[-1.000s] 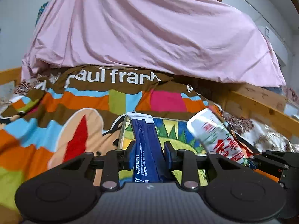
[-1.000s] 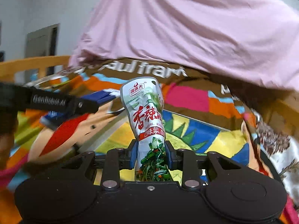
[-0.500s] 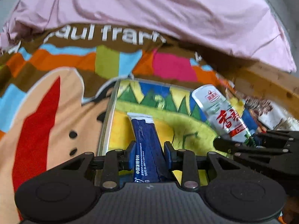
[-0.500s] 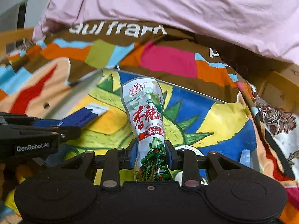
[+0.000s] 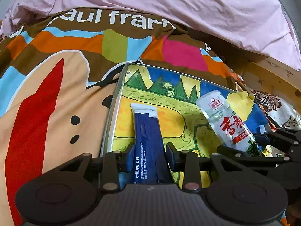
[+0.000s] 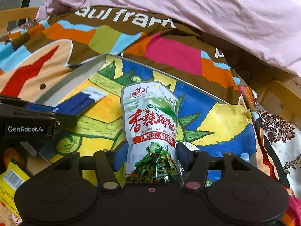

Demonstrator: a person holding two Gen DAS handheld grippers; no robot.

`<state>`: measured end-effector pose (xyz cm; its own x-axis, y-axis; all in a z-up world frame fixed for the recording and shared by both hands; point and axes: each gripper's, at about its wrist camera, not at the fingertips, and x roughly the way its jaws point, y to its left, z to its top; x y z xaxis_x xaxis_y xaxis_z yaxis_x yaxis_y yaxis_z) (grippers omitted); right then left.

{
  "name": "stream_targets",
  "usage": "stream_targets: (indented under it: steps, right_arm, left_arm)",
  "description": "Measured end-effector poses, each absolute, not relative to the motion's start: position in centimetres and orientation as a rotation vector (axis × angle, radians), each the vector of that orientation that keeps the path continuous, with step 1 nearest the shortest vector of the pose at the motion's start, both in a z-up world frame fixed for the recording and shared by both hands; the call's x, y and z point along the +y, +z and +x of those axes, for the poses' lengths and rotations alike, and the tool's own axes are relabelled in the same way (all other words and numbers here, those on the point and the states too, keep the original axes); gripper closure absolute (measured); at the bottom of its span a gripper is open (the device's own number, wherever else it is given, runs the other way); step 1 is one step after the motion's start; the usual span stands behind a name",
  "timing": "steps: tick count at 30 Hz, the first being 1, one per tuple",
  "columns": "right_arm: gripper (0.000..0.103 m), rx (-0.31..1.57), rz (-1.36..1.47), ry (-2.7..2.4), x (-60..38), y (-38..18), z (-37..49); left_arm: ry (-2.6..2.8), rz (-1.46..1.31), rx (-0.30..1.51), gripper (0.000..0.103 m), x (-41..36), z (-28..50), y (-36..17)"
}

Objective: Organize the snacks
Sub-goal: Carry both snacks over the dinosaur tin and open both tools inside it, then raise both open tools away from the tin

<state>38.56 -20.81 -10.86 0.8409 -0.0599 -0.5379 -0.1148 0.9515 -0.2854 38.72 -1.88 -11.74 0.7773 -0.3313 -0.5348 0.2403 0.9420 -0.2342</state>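
Note:
My left gripper [image 5: 149,150] is shut on a dark blue stick packet [image 5: 147,141] and holds it over the left part of a colourful painted tray [image 5: 129,94]. My right gripper [image 6: 150,152] is shut on a white seaweed snack pouch [image 6: 150,118] with red characters, held over the tray's [image 6: 216,113] middle. The pouch [image 5: 225,124] and right gripper also show at the right of the left wrist view. The blue packet [image 6: 80,103] and left gripper show at the left of the right wrist view.
The tray lies on a patterned blanket [image 5: 56,94] on a bed. A pink sheet [image 5: 169,3] is heaped behind. A wooden bed frame [image 5: 272,79] runs at the right. A yellow packet [image 6: 11,180] lies at the lower left of the right wrist view.
Both grippers have tilted down and moved in over the tray, still holding their packets. The tray now fills more of each view.

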Motion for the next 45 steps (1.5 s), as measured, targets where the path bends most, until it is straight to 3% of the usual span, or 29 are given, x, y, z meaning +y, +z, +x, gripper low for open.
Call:
stream_targets:
  steps: [2,4,6,9,13,21,33,45]
  right_arm:
    - [0.024,0.564,-0.301,0.032,-21.0,-10.3,38.3]
    - [0.018,0.561,-0.288,0.036,-21.3,-9.8,38.1]
    - [0.018,0.556,-0.267,0.038,-21.6,-9.3,37.8]
    - [0.015,0.524,-0.222,0.044,-22.2,-7.9,36.5]
    - [0.004,0.425,-0.189,0.047,-22.9,-5.2,33.7]
    - [0.001,0.254,-0.123,0.081,-24.5,-0.5,27.0]
    - [0.001,0.134,-0.077,0.082,-27.1,1.3,16.6]
    - [0.001,0.243,-0.068,0.015,-29.5,-0.2,9.4]
  left_arm:
    - [-0.314,-0.17,0.601,0.055,-1.7,38.5,-11.4]
    - [-0.321,-0.187,0.588,0.046,-1.6,38.1,-10.8]
    - [-0.326,-0.197,0.573,0.037,-1.5,37.7,-10.1]
    - [-0.321,-0.197,0.559,0.033,-1.5,36.9,-8.9]
    - [-0.299,-0.204,0.526,0.023,-1.1,35.4,-6.9]
    - [-0.257,-0.197,0.41,0.001,-0.2,30.6,-2.0]
    - [-0.207,-0.168,0.319,0.001,0.1,21.8,1.2]
    - [-0.224,-0.065,0.376,0.0,-0.7,15.3,-0.1]
